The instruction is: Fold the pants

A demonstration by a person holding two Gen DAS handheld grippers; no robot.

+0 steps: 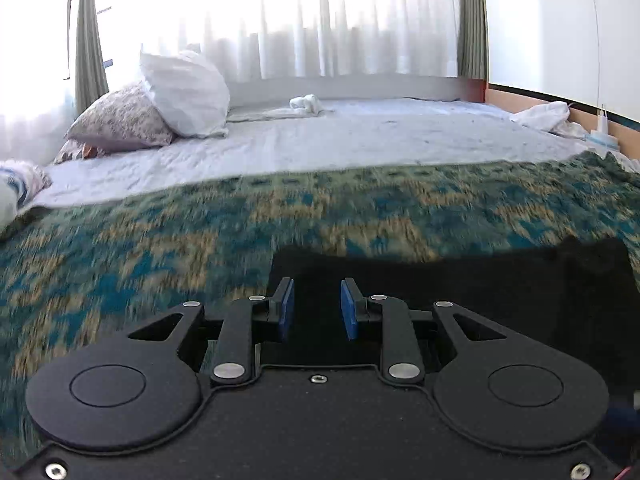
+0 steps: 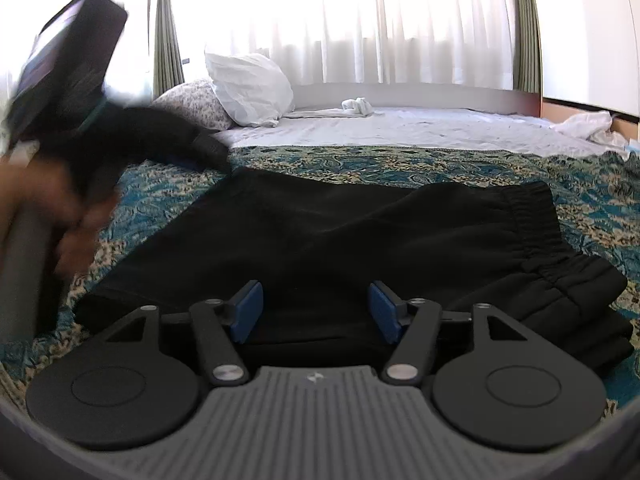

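Pants, black with an elastic waistband at the right, lie on the patterned bedspread at the near end of the bed, already doubled over so that layers stack at the waistband side. The fold looks partly done; a further fold, bringing one end over the other, seems to be the step in hand.

The left tongs stand slightly apart with nothing between the blue pads, hovering over the near left edge of the cloth. The right tongs are spread wide above the near edge of the pants, also pinching nothing. In the right wrist view the left tool and the hand holding it are blurred at the far left.

The next move probably calls for each pair of tongs to drop onto a cloth edge, close through all layers, then lift and carry it across evenly.

Counted: one pair of pants, two tongs, three pillows at the far left, one rolled white towel further back.
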